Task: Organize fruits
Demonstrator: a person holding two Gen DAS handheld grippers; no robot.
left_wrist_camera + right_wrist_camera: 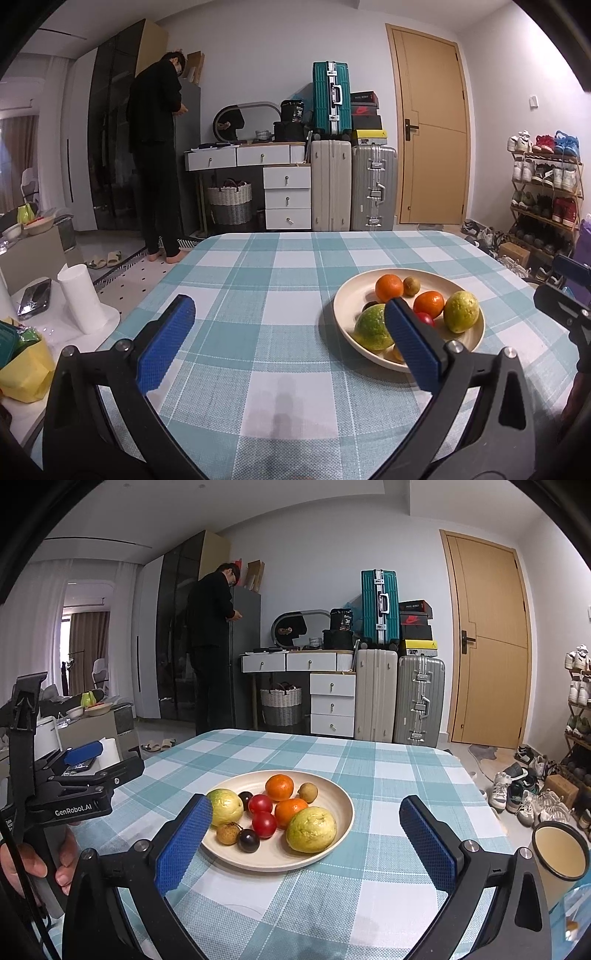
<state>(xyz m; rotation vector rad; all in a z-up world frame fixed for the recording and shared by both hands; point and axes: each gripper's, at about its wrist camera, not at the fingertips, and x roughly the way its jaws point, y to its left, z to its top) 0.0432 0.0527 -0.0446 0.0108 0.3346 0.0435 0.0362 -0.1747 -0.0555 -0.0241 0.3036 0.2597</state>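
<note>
Bench [388,775], teal/white check cloth. Cream plate [341,821] at centre w/ fruit: 2 yellow-green guavas [311,829], 2 oranges [279,787], 2 red tomatoes [264,824], 2 dark plums [248,840], 2 small brown longans [307,792]. Left gripper [290,330]: jaws wide apart, nothing held, above bare cloth just left of plate. Right gripper [306,842]: jaws wide apart, nothing held, near side of plate. Enamel mug [559,849] at bench's right edge. Person [210,642] in black standing by grey cabinet at back.

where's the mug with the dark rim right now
In the right wrist view the mug sits at the far right edge, just right of the right gripper, well apart from the plate.
</note>
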